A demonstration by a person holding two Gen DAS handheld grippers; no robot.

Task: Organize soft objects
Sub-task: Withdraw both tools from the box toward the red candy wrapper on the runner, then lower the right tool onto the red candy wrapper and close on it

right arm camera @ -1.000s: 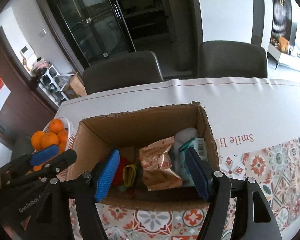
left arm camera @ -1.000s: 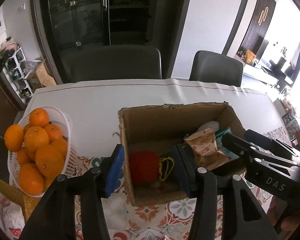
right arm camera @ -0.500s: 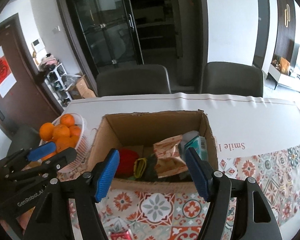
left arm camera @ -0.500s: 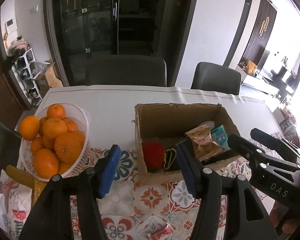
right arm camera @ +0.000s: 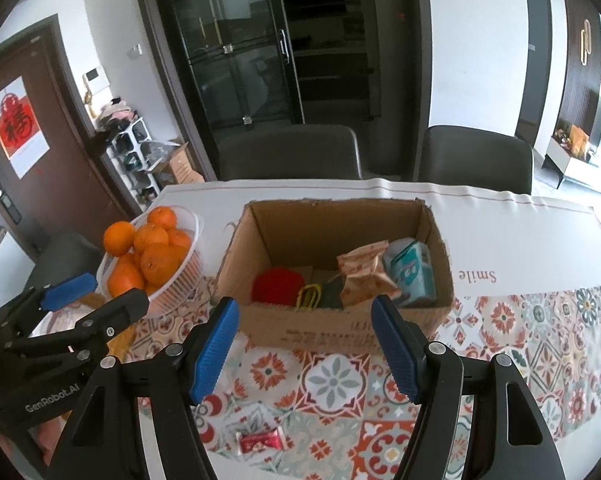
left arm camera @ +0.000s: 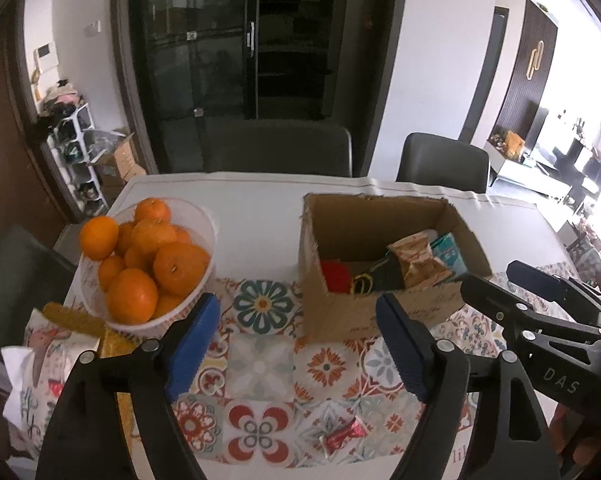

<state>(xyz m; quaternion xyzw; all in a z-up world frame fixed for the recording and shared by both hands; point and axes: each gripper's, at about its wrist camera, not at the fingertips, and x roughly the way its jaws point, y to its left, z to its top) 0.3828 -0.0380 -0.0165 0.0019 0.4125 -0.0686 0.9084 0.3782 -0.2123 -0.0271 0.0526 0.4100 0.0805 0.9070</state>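
Both grippers have drawn back from the cardboard box point(left arm camera: 384, 312), which now looks smaller. It sits on the tiled tablecloth point(left arm camera: 260, 364) before dark chairs point(right arm camera: 288, 152). Only the right view shows a red door poster point(right arm camera: 18, 124). The box holds a red pompom point(right arm camera: 278, 284) and a snack packet point(right arm camera: 362, 272). A red candy point(right arm camera: 260, 440) lies nearer. The left gripper point(left arm camera: 300, 344) is opening, empty; the right gripper point(right arm camera: 304, 344) is released, empty.

Bright right-side daylight glare, fisheye-warped edges

Left gripper point(left arm camera: 296, 344) fingers opening, empty; right gripper point(right arm camera: 304, 348) parted, empty.
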